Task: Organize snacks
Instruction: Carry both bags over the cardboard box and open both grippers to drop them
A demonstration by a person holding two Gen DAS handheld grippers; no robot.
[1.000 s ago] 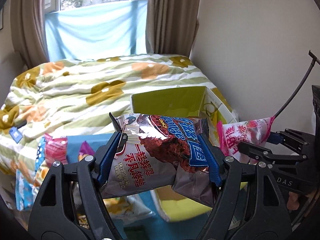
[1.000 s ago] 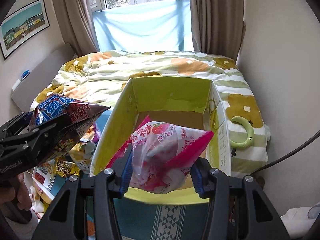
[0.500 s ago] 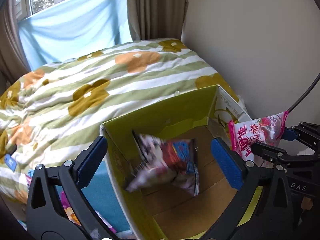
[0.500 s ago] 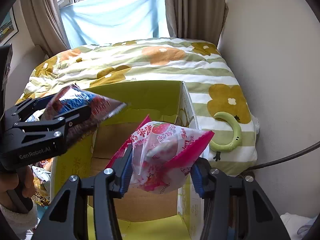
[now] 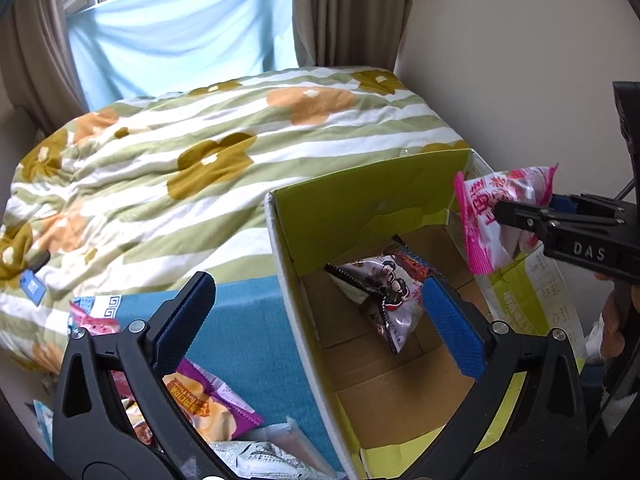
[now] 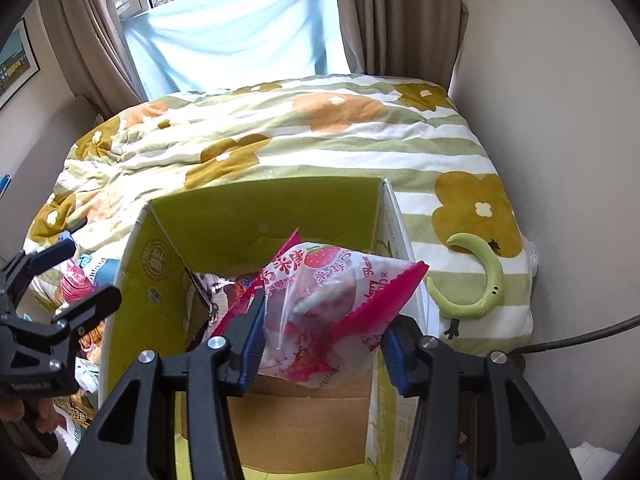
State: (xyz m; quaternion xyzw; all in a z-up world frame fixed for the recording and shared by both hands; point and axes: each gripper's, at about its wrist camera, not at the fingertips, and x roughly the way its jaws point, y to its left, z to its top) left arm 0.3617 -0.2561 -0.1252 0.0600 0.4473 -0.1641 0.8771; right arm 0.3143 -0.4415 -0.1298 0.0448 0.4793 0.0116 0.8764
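Observation:
An open cardboard box (image 5: 352, 196) with green inner walls stands on the floor by the bed. A silver and red snack bag (image 5: 386, 292) lies loose on its brown bottom. My left gripper (image 5: 320, 320) hangs over the box's left wall, open wide and empty, one blue pad outside the box and one inside. My right gripper (image 6: 322, 340) is shut on a pink strawberry candy bag (image 6: 324, 300), held above the box (image 6: 260, 216) near its right wall. The left wrist view shows that pink bag (image 5: 492, 216) at the right, over the box's far right corner.
Several loose snack packets (image 5: 200, 396) lie on a blue mat (image 5: 248, 336) left of the box. A bed with a striped flower quilt (image 5: 200, 152) fills the back. A green crescent toy (image 6: 480, 284) rests on the quilt. A wall (image 6: 560, 160) closes the right side.
My left gripper opened and dropped the silver and red bag, which fell into the box. Both grippers moved in over the box. The right one still holds the pink bag.

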